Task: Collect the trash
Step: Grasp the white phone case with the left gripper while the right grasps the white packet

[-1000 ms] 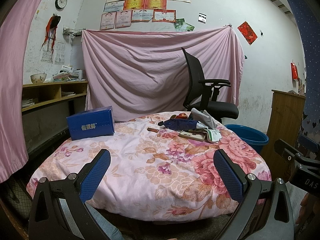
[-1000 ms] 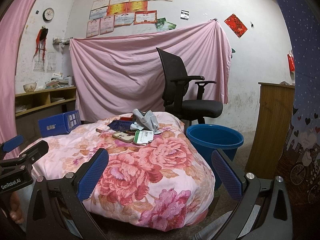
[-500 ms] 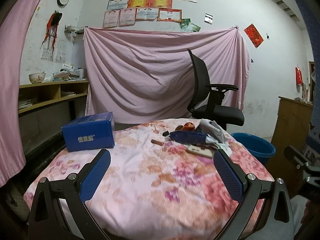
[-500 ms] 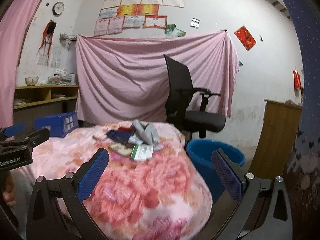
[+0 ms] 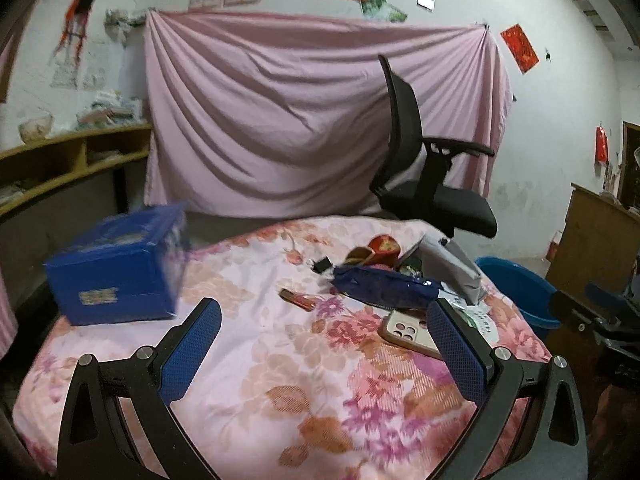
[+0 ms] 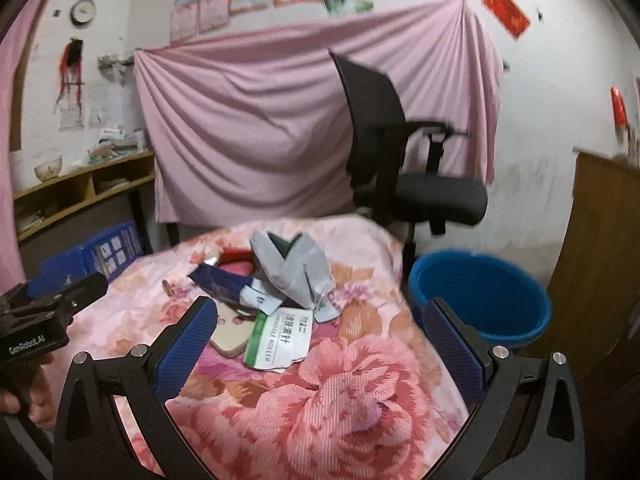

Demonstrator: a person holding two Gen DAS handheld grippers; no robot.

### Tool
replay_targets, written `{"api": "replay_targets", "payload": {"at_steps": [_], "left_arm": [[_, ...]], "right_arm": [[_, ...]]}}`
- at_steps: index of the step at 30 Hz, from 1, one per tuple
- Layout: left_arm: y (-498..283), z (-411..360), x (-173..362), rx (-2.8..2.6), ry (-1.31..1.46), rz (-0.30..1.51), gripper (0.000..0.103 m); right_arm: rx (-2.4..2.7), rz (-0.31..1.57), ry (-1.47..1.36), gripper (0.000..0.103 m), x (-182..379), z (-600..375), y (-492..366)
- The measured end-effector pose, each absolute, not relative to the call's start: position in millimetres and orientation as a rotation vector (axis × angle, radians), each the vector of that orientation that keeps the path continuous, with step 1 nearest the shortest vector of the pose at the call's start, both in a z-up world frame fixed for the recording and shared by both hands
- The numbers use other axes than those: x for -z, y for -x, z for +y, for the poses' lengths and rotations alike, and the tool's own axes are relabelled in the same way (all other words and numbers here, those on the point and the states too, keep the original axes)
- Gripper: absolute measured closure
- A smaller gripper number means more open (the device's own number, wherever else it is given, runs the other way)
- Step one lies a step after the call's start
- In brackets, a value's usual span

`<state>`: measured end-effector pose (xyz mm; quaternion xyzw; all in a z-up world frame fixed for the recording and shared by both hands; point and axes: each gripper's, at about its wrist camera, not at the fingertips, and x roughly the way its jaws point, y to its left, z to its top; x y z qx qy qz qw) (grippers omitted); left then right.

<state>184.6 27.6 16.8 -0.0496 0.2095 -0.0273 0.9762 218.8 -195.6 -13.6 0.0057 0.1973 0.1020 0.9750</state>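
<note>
A pile of trash lies on the floral-covered table point(image 5: 256, 364): a dark blue wrapper point(image 5: 384, 290), a grey torn bag point(image 6: 296, 272), a white and green packet point(image 6: 280, 338), a red wrapper point(image 5: 380, 248) and a small brown stick point(image 5: 298, 299). A phone point(image 5: 408, 334) lies beside them. A blue bucket point(image 6: 480, 296) stands on the floor to the right of the table. My left gripper point(image 5: 324, 344) is open and empty, above the table near the pile. My right gripper point(image 6: 320, 342) is open and empty, just short of the packet.
A blue cardboard box point(image 5: 116, 272) sits on the table's left side. A black office chair point(image 6: 400, 160) stands behind the table before a pink hanging sheet. A wooden cabinet point(image 6: 600, 260) is at the right, wooden shelves point(image 5: 60, 168) at the left.
Both grippers have moved forward and closer to the trash pile, which now looks larger. Both stay open and empty.
</note>
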Motion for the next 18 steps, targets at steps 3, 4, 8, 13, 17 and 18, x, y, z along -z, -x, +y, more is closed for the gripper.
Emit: {"api": "replay_targets", "payload": {"at_steps": [3, 4, 8, 13, 17, 18], "left_arm": [[-203.2, 26.7, -9.4, 0.102, 0.114, 0.475, 0.006], [-209.5, 25.6, -6.8, 0.122, 0.114, 0.495, 0.012], [-234.9, 19.7, 4.4, 0.204, 0.118, 0.596, 0.047], [-256.9, 16.2, 15.9, 0.309, 0.164, 0.711, 0.073], [-271.3, 7.8, 21.8, 0.337, 0.157, 0.774, 0.081], [-273.9, 6.8, 22.9, 0.343, 0.156, 0.785, 0.082]], "right_arm": [[-0.239, 0.456, -0.012, 0.006, 20.7, -194.0, -235.5], [-0.248, 0.474, -0.009, 0.008, 23.0, -193.0, -240.3], [-0.293, 0.596, -0.019, 0.027, 35.2, -186.2, -263.5], [-0.326, 0.669, -0.028, 0.033, 43.7, -179.0, -277.7], [-0.348, 0.696, -0.005, 0.034, 46.7, -170.4, -282.0], [-0.347, 0.709, 0.008, 0.036, 48.4, -167.5, -285.0]]}}
